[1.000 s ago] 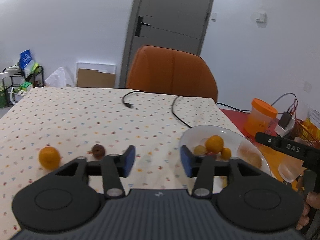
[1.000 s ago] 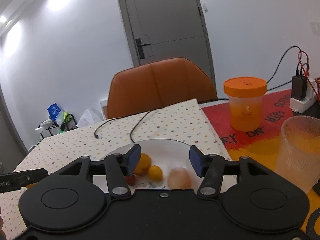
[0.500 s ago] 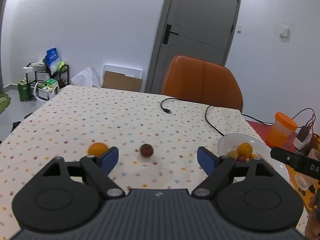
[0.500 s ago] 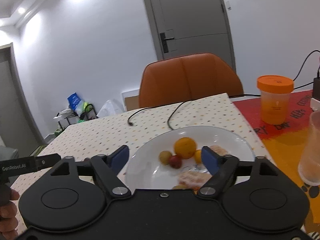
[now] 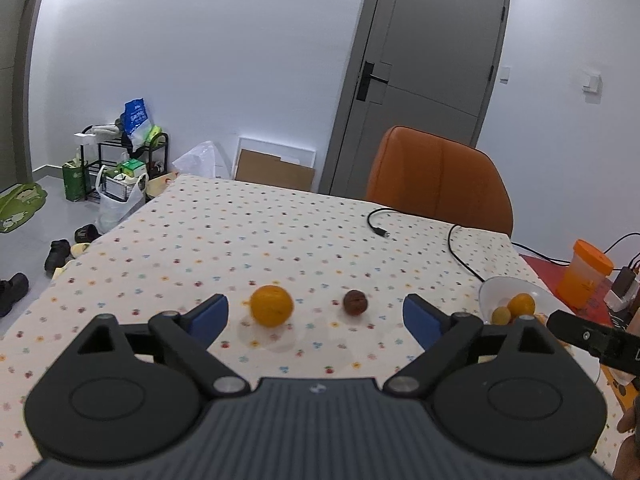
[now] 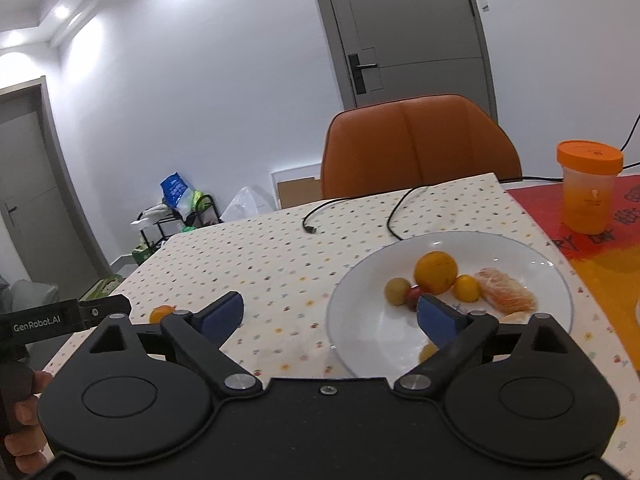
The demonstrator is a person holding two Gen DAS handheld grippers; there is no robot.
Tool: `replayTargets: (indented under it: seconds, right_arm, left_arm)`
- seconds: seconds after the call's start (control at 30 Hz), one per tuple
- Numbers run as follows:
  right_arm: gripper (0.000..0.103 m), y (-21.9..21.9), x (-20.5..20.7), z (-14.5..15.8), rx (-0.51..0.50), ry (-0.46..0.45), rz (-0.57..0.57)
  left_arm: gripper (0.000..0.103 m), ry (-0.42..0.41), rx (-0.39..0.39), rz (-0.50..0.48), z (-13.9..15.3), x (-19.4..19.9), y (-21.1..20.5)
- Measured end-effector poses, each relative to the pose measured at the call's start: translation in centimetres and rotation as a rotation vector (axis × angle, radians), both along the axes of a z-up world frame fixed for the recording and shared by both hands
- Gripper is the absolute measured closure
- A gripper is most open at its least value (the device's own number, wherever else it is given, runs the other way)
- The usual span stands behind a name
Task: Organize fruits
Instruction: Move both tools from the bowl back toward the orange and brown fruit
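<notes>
An orange (image 5: 272,305) and a small brown fruit (image 5: 355,302) lie on the dotted tablecloth, just ahead of my left gripper (image 5: 316,318), which is open and empty. A white plate (image 6: 360,332) holds an orange (image 6: 435,267), a yellow-green fruit (image 6: 397,291), a small red fruit (image 6: 414,295), a small yellow fruit (image 6: 466,288) and peeled segments (image 6: 506,293). My right gripper (image 6: 330,318) is open over the plate's near left rim, holding nothing. The plate (image 5: 494,292) shows at the right of the left wrist view.
A black cable (image 6: 394,216) runs across the far side of the table. An orange-lidded container (image 6: 588,186) stands on a red-orange mat at the right. An orange chair (image 5: 438,182) stands behind the table. A hand holds the left gripper's handle (image 6: 24,396).
Both grippers have opened wide. The left one swung left, so the orange and brown fruit now sit between its fingers. The right one drew back from the plate and shifted left.
</notes>
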State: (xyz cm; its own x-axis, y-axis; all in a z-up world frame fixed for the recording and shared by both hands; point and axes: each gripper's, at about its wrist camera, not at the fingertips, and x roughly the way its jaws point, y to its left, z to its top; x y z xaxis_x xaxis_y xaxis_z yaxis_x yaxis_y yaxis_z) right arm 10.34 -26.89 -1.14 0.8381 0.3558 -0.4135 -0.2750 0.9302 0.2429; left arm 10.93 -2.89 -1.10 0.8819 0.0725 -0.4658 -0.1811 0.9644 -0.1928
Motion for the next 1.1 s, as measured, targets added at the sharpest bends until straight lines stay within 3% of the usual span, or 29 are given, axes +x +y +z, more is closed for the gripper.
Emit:
replayTargets:
  seconds: [0.33,1.1]
  right_arm:
    - [0.000,2.5,-0.7,0.2,-0.011,0.005,0.047]
    - [0.000,6.8,0.1,-0.6,-0.030,0.029,0.120]
  left_arm:
    - [0.010,0.008,-0.016,0.026,-0.1,-1.4,2.2]
    - [0.009,0.035,-0.066,0.057,-1.7,-1.8,5.7]
